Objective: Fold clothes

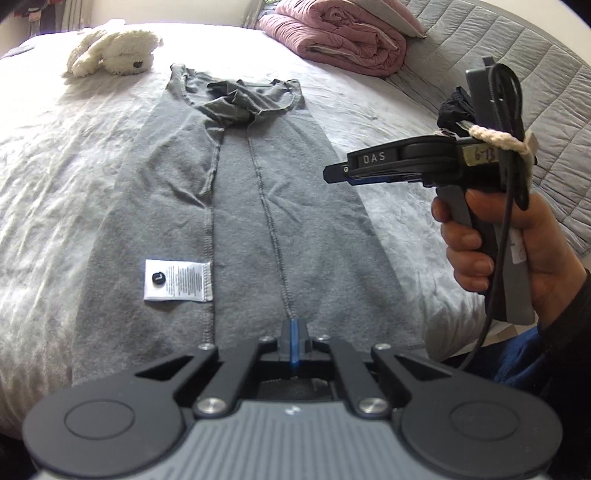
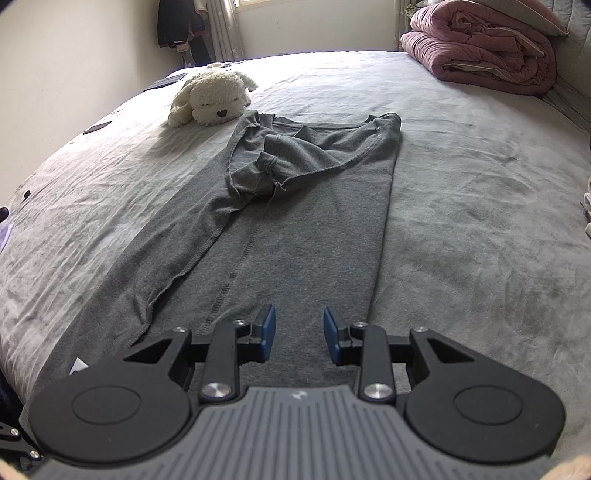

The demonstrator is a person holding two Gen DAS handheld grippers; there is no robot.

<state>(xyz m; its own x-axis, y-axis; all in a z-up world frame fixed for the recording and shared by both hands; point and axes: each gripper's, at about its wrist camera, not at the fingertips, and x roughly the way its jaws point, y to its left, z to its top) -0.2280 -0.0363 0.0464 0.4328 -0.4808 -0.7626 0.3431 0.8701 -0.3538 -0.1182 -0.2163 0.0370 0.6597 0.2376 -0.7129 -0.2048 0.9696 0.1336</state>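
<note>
A long grey garment (image 1: 258,184) (image 2: 295,221) lies flat on the bed, its sides folded inward and a white care label (image 1: 177,280) showing. My left gripper (image 1: 293,332) is shut, its tips together over the garment's near hem where a seam ends. Whether cloth is pinched between them I cannot tell. My right gripper (image 2: 299,332) is open above the near part of the garment, with nothing between its blue pads (image 2: 267,332). In the left wrist view the right gripper (image 1: 332,173) hovers at the garment's right edge, held by a hand (image 1: 498,240).
The light grey bed cover (image 1: 55,166) (image 2: 480,203) surrounds the garment. A white plush dog (image 1: 110,51) (image 2: 214,98) lies beyond the garment's far left corner. A folded pink quilt (image 1: 340,33) (image 2: 487,44) sits at the far right. Small dark items (image 2: 98,127) lie near the bed's left edge.
</note>
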